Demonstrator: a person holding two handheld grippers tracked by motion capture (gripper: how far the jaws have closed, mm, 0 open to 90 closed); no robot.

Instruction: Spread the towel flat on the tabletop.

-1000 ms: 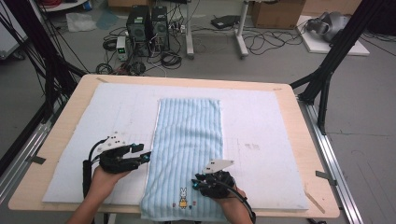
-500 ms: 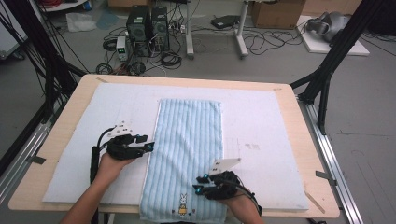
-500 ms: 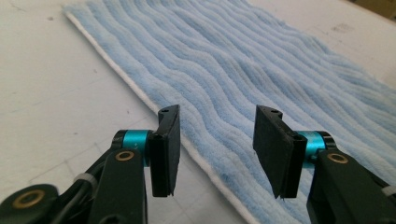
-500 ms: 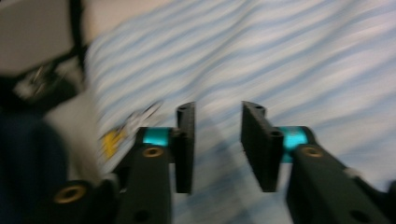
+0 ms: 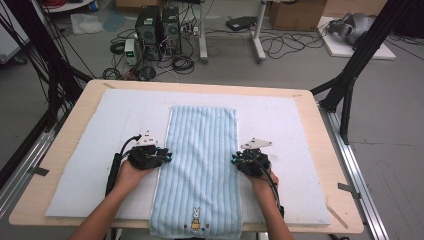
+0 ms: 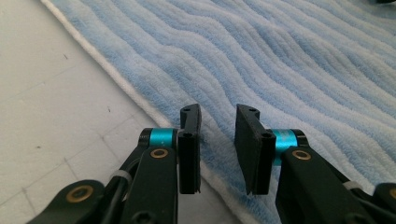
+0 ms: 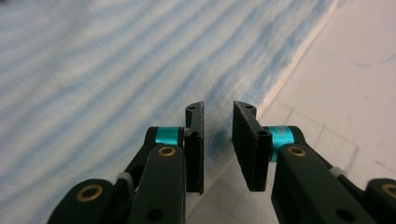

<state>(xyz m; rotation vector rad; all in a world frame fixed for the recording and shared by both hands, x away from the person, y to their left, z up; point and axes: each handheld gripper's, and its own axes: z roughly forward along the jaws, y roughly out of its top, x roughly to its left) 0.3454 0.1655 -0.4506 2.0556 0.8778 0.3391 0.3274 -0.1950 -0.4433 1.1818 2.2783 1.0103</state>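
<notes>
Towel: soft, light, limp terry | hold: long side hems | left tongs, right tongs: just been closing, narrowly parted over hems, nothing pinched.

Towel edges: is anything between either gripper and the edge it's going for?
Nothing visible. The left gripper sits right at the long edge of the blue striped towel, jaws apart over the white hem with no fabric pinched. The right gripper is likewise at the opposite edge, with bare white mat beside it.
</notes>
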